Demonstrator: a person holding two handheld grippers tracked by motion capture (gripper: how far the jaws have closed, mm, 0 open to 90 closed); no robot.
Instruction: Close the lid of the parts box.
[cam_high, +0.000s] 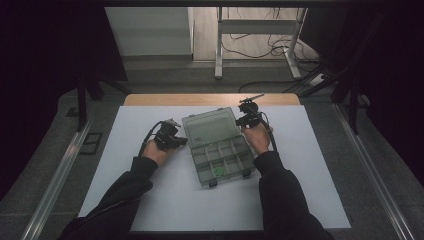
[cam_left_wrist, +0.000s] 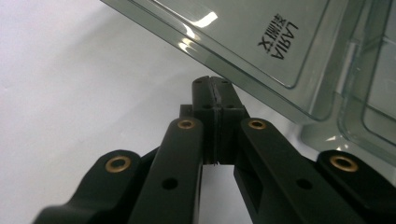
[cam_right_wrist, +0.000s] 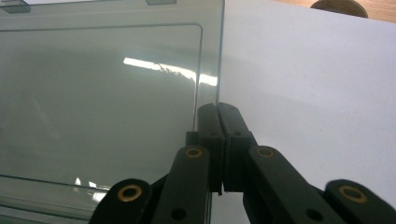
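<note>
Basically, organizer box (cam_high: 217, 147) sits open mid-table, lid (cam_right_wrist: 102, 98) raised. Left gripper (cam_left_wrist: 212, 91) and right gripper (cam_right_wrist: 218, 116) both closed, empty, at lid edges. Likely light, stiff, slippery plastic; grab lid rim.

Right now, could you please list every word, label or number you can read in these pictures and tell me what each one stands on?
"LARIA": embossed on the clear lid of the organizer box, upside down in the left gripper view.
A row of small characters beside it on the lid: too blurred to read.
Nothing else carries readable text, including the small green item in one compartment.
</note>
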